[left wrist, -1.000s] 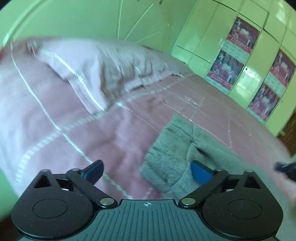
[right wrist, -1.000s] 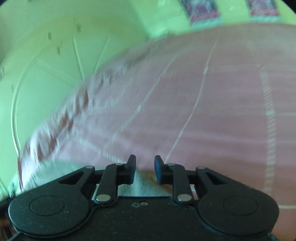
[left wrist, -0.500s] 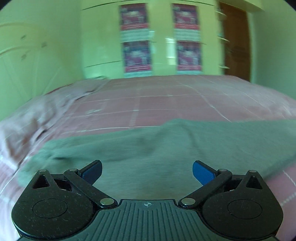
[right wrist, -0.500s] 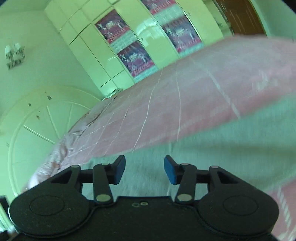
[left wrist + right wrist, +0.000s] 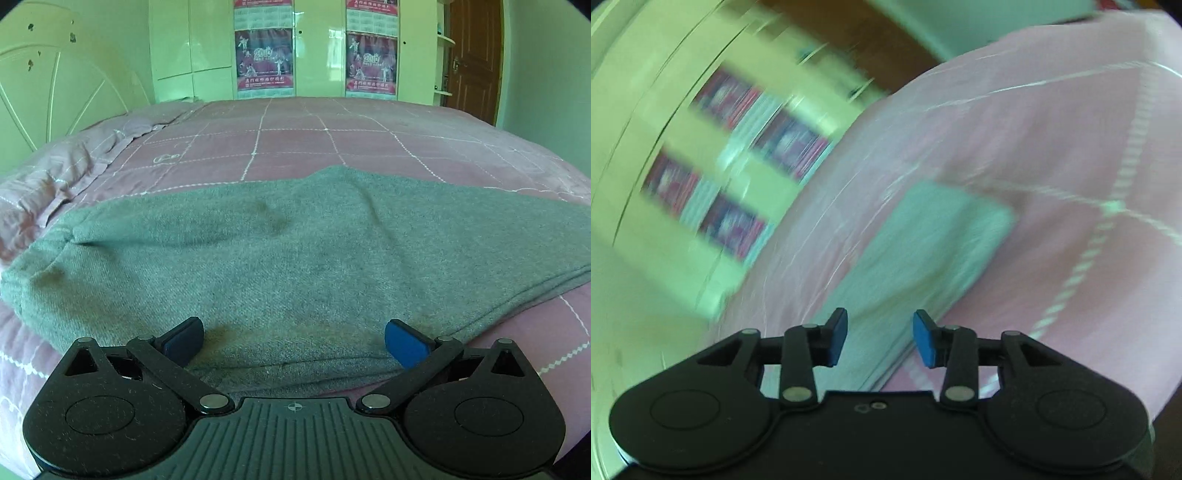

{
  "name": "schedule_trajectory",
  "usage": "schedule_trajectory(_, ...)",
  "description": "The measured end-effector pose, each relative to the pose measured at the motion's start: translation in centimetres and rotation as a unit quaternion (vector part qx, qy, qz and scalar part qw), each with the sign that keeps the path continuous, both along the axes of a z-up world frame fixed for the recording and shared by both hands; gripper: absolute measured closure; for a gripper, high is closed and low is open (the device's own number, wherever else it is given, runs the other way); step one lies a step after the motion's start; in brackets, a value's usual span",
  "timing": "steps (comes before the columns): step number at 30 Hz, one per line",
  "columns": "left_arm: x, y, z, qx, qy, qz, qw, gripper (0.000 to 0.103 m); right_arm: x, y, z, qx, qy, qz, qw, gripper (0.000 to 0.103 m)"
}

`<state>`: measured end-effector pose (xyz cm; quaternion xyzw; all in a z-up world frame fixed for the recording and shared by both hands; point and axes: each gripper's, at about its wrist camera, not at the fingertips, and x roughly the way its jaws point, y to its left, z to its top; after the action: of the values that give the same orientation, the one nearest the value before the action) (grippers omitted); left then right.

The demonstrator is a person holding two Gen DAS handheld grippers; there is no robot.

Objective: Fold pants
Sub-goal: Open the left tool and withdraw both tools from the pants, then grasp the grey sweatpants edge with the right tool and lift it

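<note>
L gripper (image 5: 293, 341) gaping wide, empty, hovering at near edge of pants (image 5: 295, 251) | pants lying on bed (image 5: 295, 136), long axis running L-R | R gripper (image 5: 880, 338) part-spread, empty, blurred | L nearer.

This is a bedroom in a home. A bed (image 5: 369, 147) with a pink checked cover fills it, with a white headboard (image 5: 55, 99), tall wardrobes (image 5: 192, 48) and a wooden door (image 5: 472, 59) behind.
</note>
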<state>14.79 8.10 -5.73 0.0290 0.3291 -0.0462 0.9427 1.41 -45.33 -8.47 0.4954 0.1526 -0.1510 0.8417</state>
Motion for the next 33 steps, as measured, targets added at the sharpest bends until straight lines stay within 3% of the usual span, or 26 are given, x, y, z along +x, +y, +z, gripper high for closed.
schedule_trajectory(4, 0.6, 0.0, -0.4, 0.003, 0.006, -0.003, 1.0, 0.0, 0.0, -2.2, -2.7, 0.046, 0.004, -0.039, 0.998, 0.066)
schedule_trajectory(9, 1.5, 0.1, -0.6, 0.006, 0.007, -0.005, 0.9999, 0.0, 1.9, -2.7, -4.1, 0.043, 0.002, -0.021, 0.999, 0.063)
schedule_trajectory(14, 1.5, 0.2, -0.7, 0.002, 0.008, -0.005, 1.0, 0.0, 1.0, -2.8, -2.9, 0.013, 0.018, -0.002, 1.0, 0.065)
schedule_trajectory(18, 1.7, 0.4, -0.9, -0.005, 0.008, -0.005, 0.9999, 0.0, -0.4, -2.6, -2.0, 0.004, -0.015, 0.019, 1.0, 0.066)
schedule_trajectory(21, 1.8, 0.3, -0.9, 0.001, 0.009, -0.007, 0.9999, 0.0, 0.4, -3.4, -2.4, 0.018, -0.004, 0.021, 1.0, 0.085)
schedule_trajectory(22, 1.8, 0.3, -0.9, 0.0, 0.008, -0.007, 0.9999, 0.0, 0.3, -3.6, -2.2, 0.011, 0.0, 0.02, 1.0, 0.103)
schedule_trajectory(29, 1.9, 0.5, -1.0, -0.006, 0.008, -0.007, 0.9999, 0.0, 2.4, -1.7, 2.1, -0.078, -0.004, 0.058, 0.995, 0.103)
schedule_trajectory(33, 1.8, 0.6, -1.0, -0.011, 0.007, -0.007, 0.9999, 0.0, 2.3, -1.4, 7.9, -0.112, -0.108, 0.076, 0.985, 0.103)
